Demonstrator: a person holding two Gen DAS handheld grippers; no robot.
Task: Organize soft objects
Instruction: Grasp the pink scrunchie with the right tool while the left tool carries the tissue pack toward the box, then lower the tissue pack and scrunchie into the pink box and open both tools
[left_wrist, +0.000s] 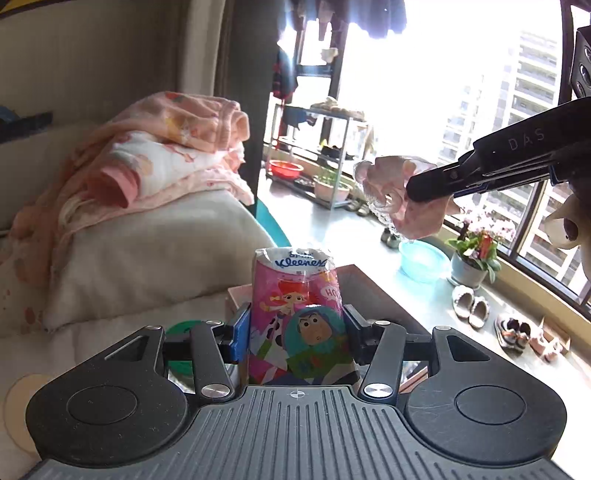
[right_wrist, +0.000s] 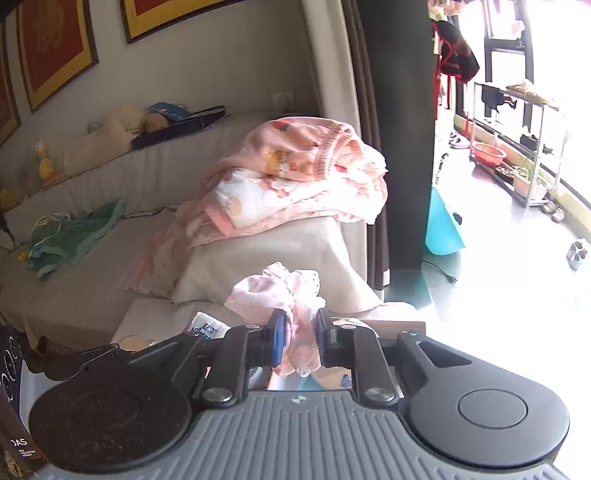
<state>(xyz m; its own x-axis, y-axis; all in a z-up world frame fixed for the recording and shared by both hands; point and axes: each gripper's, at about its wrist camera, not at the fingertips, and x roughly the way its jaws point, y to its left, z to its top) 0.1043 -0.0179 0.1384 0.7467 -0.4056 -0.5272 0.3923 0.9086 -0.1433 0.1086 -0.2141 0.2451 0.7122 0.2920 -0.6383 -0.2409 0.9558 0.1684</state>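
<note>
My left gripper (left_wrist: 297, 317) is shut on a pink cartoon-printed Kleenex tissue pack (left_wrist: 295, 280), which stands upright between the blue pads. At the upper right of the left wrist view my right gripper (left_wrist: 413, 188) reaches in, shut on a small pink-and-white lacy cloth (left_wrist: 388, 184) that hangs in the air. In the right wrist view the right gripper (right_wrist: 301, 317) pinches that cloth (right_wrist: 273, 291), which bunches up above the fingers. A corner of the tissue pack (right_wrist: 205, 326) shows at the lower left.
A pile of pink blankets (right_wrist: 295, 173) lies on a cream cushion (right_wrist: 280, 254) on the bed. A green cloth (right_wrist: 74, 232) and plush toys (right_wrist: 110, 133) sit further left. By the window are a blue basin (left_wrist: 423, 258), a flower pot (left_wrist: 472, 258) and slippers (left_wrist: 469, 306).
</note>
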